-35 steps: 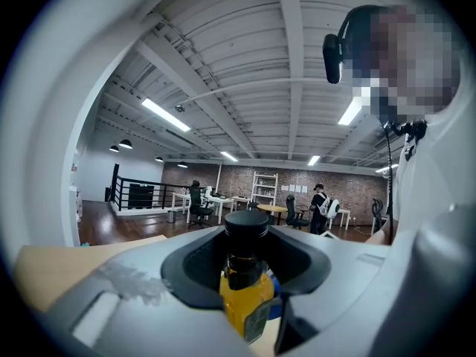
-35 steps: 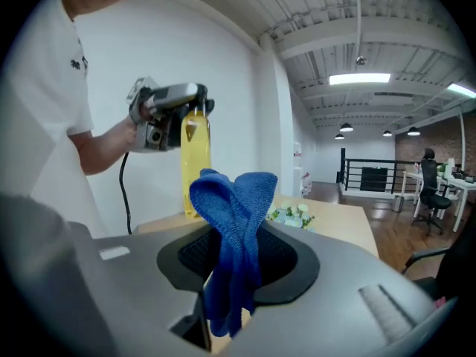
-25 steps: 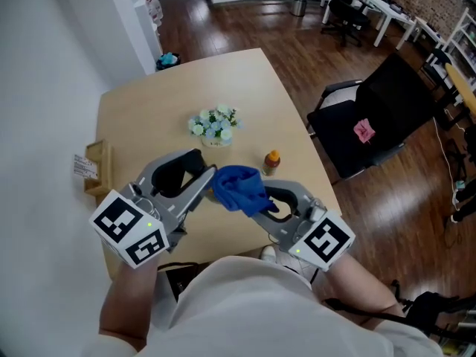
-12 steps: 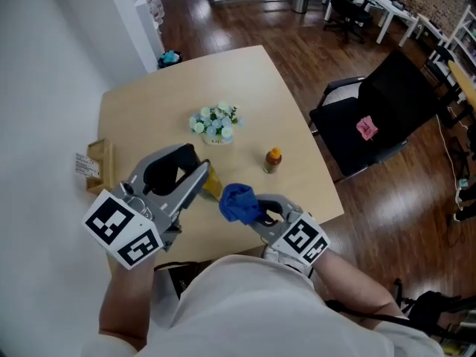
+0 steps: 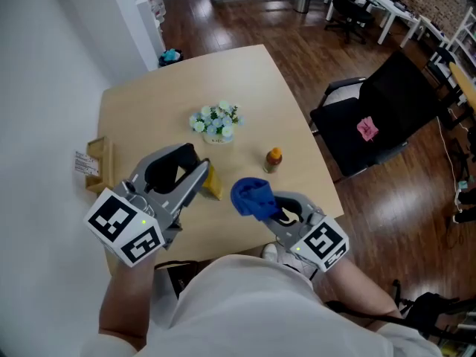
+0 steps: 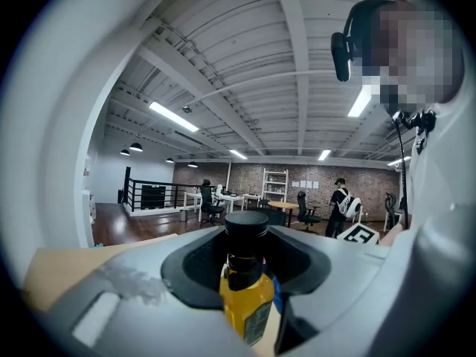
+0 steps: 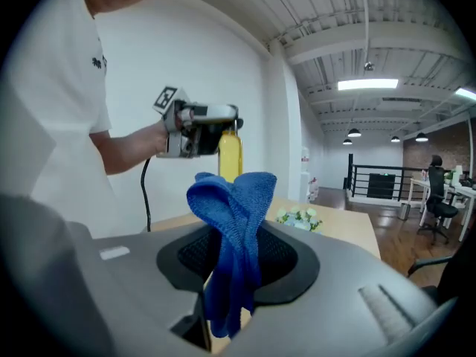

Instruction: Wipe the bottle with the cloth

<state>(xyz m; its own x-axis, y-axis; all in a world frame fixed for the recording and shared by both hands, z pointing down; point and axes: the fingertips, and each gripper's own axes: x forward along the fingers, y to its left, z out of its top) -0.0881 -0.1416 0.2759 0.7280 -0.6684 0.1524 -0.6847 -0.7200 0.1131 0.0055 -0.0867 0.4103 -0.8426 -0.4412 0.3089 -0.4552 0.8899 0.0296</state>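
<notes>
Left hand-held gripper (image 5: 202,175): clamping the bottle (image 6: 247,303)
Right hand-held gripper (image 5: 266,210): pinching the cloth (image 5: 250,195)
Risk: hard wiping possibly twisting bottle loose

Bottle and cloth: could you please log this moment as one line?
left gripper: shut on bottle | right gripper: shut on cloth | cloth, bottle apart

Left tool (image 5: 202,178) sits near-left above the surface (image 5: 149,103), bottle (image 5: 213,187) between its jaws. Right tool (image 5: 262,208) is near-right with the cloth (image 5: 251,195) in its jaws, just right of the bottle, gap between them. Second bottle (image 5: 273,159) stands on the surface just beyond the cloth. Flowers (image 5: 216,123) mid-surface, farther back. Box (image 5: 99,171) on the left edge. Chair (image 5: 379,110) on the floor, right of the surface.
</notes>
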